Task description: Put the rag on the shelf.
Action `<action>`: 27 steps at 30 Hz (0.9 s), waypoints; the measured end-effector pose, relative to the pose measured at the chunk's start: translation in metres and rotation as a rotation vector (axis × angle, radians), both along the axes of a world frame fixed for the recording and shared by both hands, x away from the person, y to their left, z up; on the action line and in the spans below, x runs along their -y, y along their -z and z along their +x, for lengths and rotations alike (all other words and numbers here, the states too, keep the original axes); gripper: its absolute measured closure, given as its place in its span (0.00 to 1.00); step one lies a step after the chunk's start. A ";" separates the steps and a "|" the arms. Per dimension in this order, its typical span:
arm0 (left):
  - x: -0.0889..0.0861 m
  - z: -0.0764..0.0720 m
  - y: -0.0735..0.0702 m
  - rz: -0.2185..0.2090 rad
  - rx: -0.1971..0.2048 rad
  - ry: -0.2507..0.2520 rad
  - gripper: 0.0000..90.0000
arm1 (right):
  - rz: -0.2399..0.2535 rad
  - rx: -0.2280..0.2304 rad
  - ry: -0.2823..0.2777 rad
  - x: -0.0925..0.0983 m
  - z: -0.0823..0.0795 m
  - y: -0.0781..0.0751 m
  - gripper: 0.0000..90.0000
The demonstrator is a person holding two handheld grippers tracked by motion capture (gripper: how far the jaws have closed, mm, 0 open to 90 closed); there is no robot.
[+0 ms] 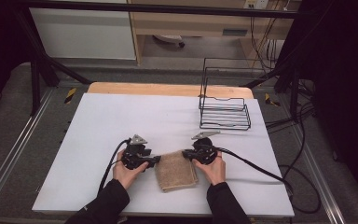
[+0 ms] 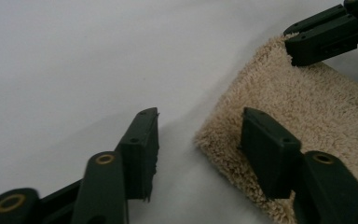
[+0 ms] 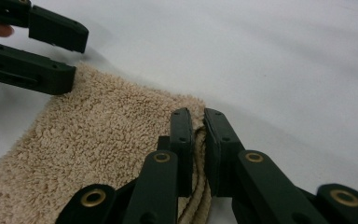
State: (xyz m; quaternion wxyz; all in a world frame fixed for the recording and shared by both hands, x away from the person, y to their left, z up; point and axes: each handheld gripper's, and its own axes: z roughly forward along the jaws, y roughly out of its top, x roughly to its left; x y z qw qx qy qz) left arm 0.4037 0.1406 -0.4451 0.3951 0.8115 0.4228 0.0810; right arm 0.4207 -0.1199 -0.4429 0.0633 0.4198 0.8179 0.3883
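A folded tan towel (image 1: 176,171) lies on the white table sheet (image 1: 121,116) near the front edge. My left gripper (image 1: 155,160) is at the towel's left far corner. In the left gripper view its jaws stand open (image 2: 200,145), one on the bare sheet and one over the towel (image 2: 307,102), with the corner between them. My right gripper (image 1: 185,154) is at the towel's right far corner. In the right gripper view it is shut (image 3: 196,140) on the layered edge of the towel (image 3: 98,140).
A black wire rack (image 1: 224,111) stands at the back right of the table. Cables (image 1: 261,170) trail from both grippers, the right one off the right side. A wooden edge (image 1: 168,88) borders the sheet at the back.
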 end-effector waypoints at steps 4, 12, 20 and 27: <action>0.002 0.002 0.002 -0.020 -0.030 -0.006 0.65 | -0.007 0.002 0.007 0.001 -0.001 0.000 0.92; 0.007 0.002 0.005 -0.026 -0.051 0.002 0.79 | -0.026 0.022 -0.003 0.001 -0.001 0.003 0.90; 0.007 0.002 0.006 -0.034 -0.070 -0.006 0.83 | -0.039 0.031 -0.013 0.001 0.001 0.007 0.83; 0.010 0.003 0.006 -0.023 -0.074 0.002 0.90 | 0.001 -0.026 -0.003 0.001 0.004 0.007 0.90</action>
